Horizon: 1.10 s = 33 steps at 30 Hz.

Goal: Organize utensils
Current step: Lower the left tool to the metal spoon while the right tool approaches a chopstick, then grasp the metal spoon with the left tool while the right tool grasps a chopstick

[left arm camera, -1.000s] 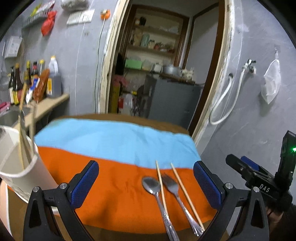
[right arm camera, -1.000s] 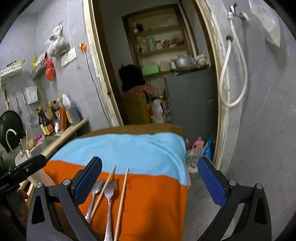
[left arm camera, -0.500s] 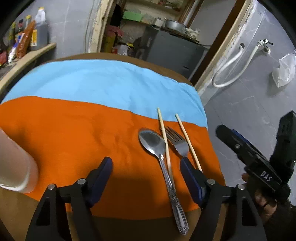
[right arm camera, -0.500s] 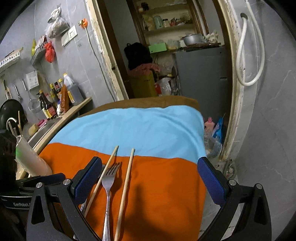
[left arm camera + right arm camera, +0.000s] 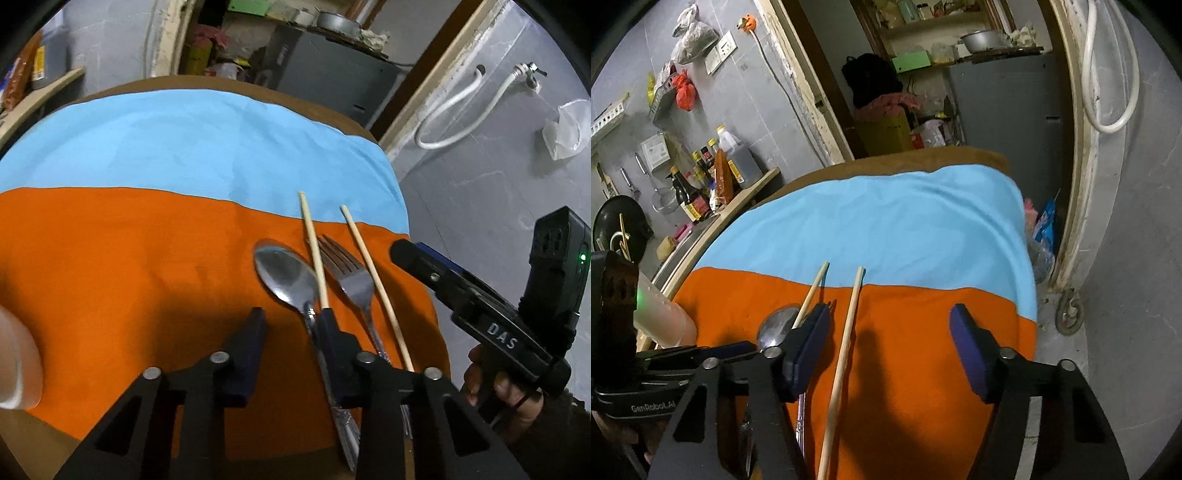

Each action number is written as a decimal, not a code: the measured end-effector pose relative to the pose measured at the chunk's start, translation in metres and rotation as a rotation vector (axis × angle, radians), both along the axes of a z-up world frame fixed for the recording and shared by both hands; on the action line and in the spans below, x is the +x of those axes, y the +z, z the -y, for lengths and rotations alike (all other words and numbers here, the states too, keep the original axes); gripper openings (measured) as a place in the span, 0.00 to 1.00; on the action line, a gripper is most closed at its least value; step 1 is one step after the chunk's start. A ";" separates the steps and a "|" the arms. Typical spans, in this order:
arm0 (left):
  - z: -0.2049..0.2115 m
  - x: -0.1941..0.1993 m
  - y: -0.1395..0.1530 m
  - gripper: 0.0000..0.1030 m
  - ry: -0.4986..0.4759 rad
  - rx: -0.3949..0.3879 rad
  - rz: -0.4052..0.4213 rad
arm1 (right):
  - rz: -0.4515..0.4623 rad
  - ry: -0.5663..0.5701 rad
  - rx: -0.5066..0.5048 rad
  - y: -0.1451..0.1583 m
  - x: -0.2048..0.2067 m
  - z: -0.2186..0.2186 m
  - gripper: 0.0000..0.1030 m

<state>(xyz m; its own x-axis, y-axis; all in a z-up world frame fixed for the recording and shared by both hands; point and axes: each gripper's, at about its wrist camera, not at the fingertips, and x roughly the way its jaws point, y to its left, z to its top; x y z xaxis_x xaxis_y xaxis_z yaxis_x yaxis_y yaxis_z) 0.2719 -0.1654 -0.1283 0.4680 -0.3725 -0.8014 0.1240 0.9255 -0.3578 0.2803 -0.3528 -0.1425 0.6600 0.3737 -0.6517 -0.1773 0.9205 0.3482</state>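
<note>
A metal spoon [image 5: 286, 278], a metal fork [image 5: 351, 278] and two wooden chopsticks [image 5: 314, 251] [image 5: 373, 280] lie side by side on the orange part of a blue and orange cloth [image 5: 147, 258]. My left gripper [image 5: 291, 321] is low over the cloth, open but narrowed, its right finger over the spoon's handle. My right gripper [image 5: 892, 332] is open over the right chopstick [image 5: 846, 343], and the spoon [image 5: 775, 328] shows left of it. A whitish utensil cup [image 5: 665, 317] stands at the left.
The cloth covers a brown table [image 5: 303, 103] whose right edge drops to a grey floor. A counter with bottles [image 5: 713, 173] and a sink lie to the left. A doorway with shelves and a grey cabinet [image 5: 1004, 99] is behind.
My left gripper has come down toward the spoon and its jaws have narrowed a lot. My right gripper has tilted down over the chopsticks and narrowed somewhat.
</note>
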 end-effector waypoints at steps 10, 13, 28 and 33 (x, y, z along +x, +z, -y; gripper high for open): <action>-0.014 0.024 -0.005 0.12 0.044 -0.096 -0.082 | -0.062 0.128 -0.031 -0.003 0.021 -0.027 0.32; -0.016 0.030 -0.007 0.12 0.037 -0.113 -0.107 | -0.093 0.143 -0.063 -0.004 0.029 -0.038 0.24; -0.019 0.033 -0.006 0.03 0.048 -0.129 -0.126 | -0.300 0.067 -0.193 -0.003 0.056 -0.071 0.20; -0.025 0.016 0.007 0.03 0.034 -0.124 -0.052 | -0.309 0.024 -0.179 0.000 0.053 -0.070 0.04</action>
<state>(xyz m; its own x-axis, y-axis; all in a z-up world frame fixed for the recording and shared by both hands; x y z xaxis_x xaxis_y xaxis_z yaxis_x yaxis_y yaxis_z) 0.2880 -0.1409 -0.1217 0.4406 -0.4549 -0.7739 0.0719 0.8772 -0.4747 0.3335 -0.2831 -0.1428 0.4135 0.2490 -0.8758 -0.1114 0.9685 0.2227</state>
